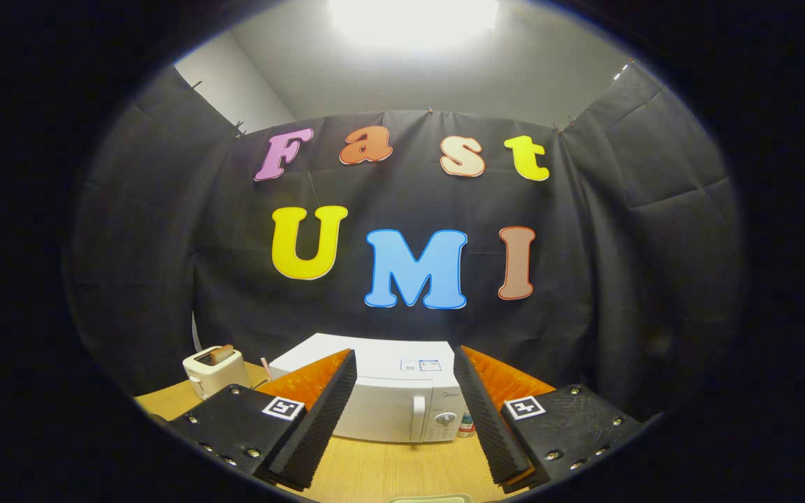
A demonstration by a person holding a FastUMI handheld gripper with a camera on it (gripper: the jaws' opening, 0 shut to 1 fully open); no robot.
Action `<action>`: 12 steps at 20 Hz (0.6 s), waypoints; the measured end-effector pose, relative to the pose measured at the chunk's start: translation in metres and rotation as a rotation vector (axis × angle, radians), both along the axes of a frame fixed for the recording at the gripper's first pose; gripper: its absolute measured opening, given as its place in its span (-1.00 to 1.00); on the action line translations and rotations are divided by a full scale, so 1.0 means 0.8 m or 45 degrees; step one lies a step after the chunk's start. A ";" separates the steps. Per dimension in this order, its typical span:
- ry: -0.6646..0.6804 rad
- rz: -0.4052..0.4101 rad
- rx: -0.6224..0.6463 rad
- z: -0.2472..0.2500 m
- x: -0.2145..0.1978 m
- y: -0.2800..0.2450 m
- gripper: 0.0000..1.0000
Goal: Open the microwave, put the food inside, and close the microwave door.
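A white microwave [388,398] stands on the wooden table [374,468], beyond my fingers and seen in the gap between them. Its door is shut, with a vertical white handle [418,418] and a round dial [446,419] on the right side of its front. My gripper [404,363] is open, held high and well back from the microwave, with nothing between its fingers. A pale rim of some dish [429,499] shows on the table just below the fingers; whether food is on it cannot be told.
A small cream toaster [214,370] with a slice of bread in it stands left of the microwave. A small bottle-like thing [467,423] sits at the microwave's right corner. Black cloth walls close the booth behind and on both sides.
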State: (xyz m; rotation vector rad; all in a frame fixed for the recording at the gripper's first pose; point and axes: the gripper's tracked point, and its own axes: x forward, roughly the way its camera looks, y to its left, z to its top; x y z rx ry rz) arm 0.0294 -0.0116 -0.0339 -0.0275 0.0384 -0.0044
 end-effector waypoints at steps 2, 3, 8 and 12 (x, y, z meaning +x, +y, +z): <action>0.015 -0.002 -0.013 -0.018 0.011 -0.004 0.78; 0.021 -0.004 -0.015 -0.029 0.017 -0.007 0.78; 0.023 0.019 0.025 -0.079 0.046 -0.008 0.78; 0.036 0.000 -0.039 -0.130 0.078 -0.015 0.78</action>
